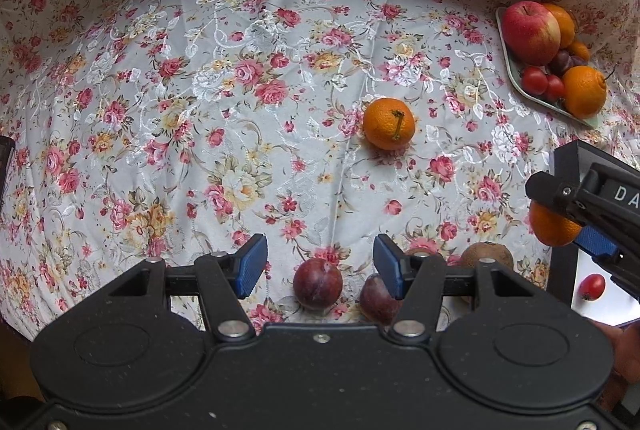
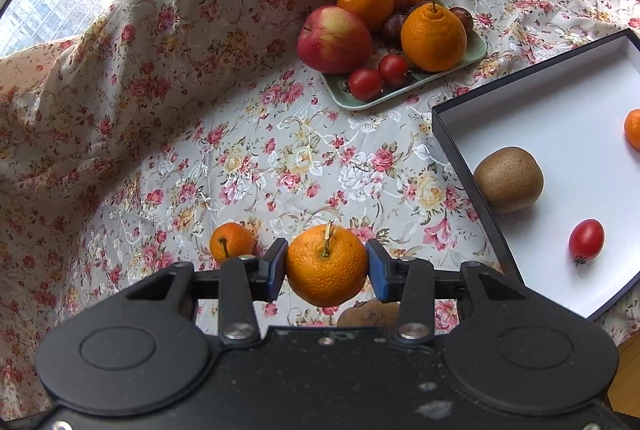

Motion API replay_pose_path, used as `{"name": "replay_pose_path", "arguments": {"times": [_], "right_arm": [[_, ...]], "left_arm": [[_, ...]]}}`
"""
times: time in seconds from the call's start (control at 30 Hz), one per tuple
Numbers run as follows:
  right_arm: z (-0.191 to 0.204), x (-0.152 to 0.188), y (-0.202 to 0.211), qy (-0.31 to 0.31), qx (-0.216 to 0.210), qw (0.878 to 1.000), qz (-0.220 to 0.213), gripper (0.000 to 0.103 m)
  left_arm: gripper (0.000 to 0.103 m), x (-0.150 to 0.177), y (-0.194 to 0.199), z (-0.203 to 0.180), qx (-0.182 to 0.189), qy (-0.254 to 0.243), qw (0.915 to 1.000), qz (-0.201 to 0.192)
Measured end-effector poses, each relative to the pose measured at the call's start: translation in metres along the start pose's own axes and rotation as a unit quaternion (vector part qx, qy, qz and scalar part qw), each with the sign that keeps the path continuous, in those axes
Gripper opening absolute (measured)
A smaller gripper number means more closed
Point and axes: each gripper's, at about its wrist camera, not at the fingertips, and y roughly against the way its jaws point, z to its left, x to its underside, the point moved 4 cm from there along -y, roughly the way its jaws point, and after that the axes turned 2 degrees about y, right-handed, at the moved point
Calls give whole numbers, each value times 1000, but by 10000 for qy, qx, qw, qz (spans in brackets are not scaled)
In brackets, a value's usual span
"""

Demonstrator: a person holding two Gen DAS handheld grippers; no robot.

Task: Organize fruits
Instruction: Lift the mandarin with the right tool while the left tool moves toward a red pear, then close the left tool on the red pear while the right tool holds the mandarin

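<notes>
Both wrist cameras look steeply down, close over the floral cloth (image 1: 224, 102); both see the fruit tray (image 2: 478, 50).

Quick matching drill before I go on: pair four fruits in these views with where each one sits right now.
1. apple
2. kiwi
3. plum
4. stemmed orange

a. between the right tongs
b. in the white box
c. on the green tray
d. on the floral cloth, between the open left tongs

Pairs: 1-c, 2-b, 3-d, 4-a
</notes>
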Motion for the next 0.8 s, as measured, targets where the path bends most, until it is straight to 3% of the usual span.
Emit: {"name": "replay_pose_path", "arguments": {"times": [0.4, 0.8], "right_arm": [[-37, 5, 22, -310, 81, 9995, 9, 44], [-54, -7, 32, -661, -29, 9978, -24, 44]], "left_arm": [[62, 17, -10, -48, 153, -535, 9984, 73], [64, 27, -39, -67, -318, -851, 9953, 345]]}}
